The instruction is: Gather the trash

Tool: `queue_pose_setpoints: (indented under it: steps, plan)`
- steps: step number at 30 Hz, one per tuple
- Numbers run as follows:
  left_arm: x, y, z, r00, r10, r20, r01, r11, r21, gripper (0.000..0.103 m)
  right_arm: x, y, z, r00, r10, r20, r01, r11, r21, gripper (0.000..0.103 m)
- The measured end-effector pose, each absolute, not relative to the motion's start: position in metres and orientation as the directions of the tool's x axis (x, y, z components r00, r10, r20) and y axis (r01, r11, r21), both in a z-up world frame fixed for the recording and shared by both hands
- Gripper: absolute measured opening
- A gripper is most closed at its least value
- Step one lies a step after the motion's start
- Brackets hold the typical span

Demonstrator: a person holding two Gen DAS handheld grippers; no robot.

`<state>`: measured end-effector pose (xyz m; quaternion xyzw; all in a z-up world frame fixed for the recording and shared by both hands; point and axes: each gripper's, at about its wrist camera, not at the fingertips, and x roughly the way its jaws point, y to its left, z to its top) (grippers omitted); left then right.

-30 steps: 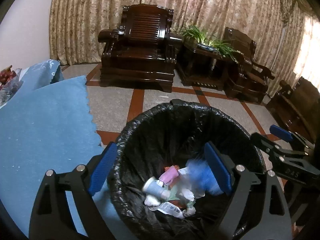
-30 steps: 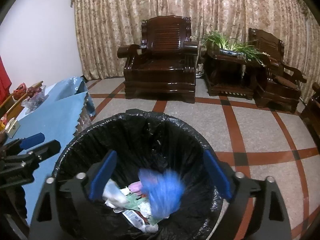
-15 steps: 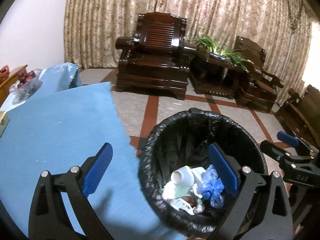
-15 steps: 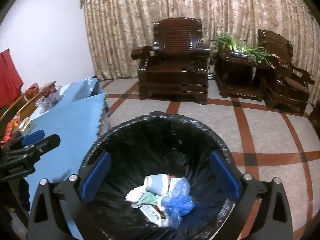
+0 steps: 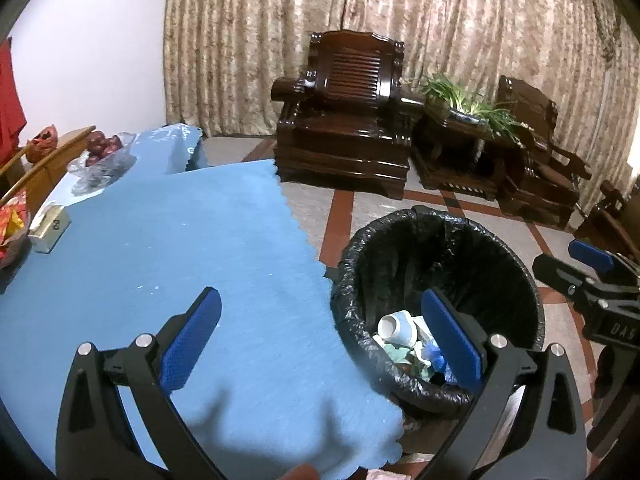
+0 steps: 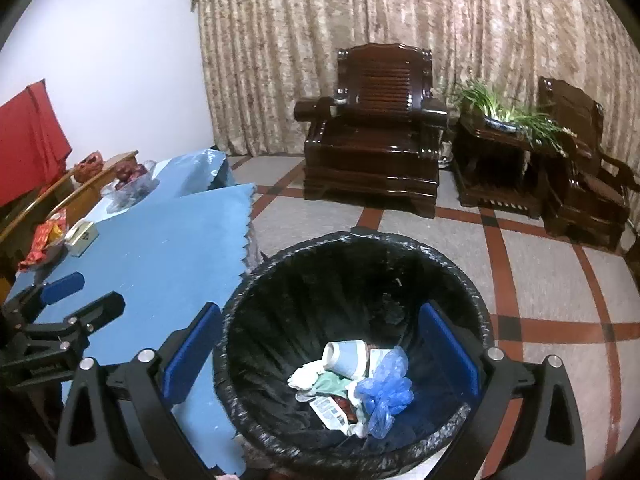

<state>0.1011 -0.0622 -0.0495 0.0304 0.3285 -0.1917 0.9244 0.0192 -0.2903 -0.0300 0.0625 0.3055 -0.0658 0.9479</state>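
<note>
Trash: a blue crumpled plastic bag (image 6: 385, 390), a pale paper cup (image 6: 344, 357) lying on its side, a printed wrapper (image 6: 330, 410) and white and greenish scraps, all piled at the bottom of the bin; the cup (image 5: 397, 326) also shows in the left wrist view.
Bin: a round trash can with a black liner (image 6: 352, 276) folded over its rim, standing on the floor just beside the table edge; seen too from the left wrist (image 5: 436, 256).
Right gripper (image 6: 320, 356): spread wide and empty, above the bin mouth, blue pads (image 6: 448, 348) either side of the trash pile; its side shows in the left wrist view (image 5: 588, 276).
Left gripper (image 5: 320, 344): released and empty, one finger over the table, the other over the bin's near rim; seen from the side in the right wrist view (image 6: 60, 312).
Table: blue cloth (image 5: 160, 248) with a scalloped edge.
On the table's far side: a clear bag of red fruit (image 5: 102, 156), a small box (image 5: 50, 228), a red-and-yellow packet (image 6: 42, 240).
Room: dark wooden armchair (image 6: 376, 140), side table with a green plant (image 6: 508, 116), patterned beige curtain (image 6: 400, 20), tiled floor with red bands (image 6: 540, 292).
</note>
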Motion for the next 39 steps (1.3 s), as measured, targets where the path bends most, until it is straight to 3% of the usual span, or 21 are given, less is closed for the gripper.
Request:
queue_pose_setpoints:
  steps: [39]
  plan:
    - [0.017, -0.008, 0.022, 0.829, -0.299, -0.473, 0.301, 0.951, -0.074, 0.098, -0.039, -0.231, 0.039, 0.876, -0.045, -0.480, 0.072, 0.997, 0.037, 0.097]
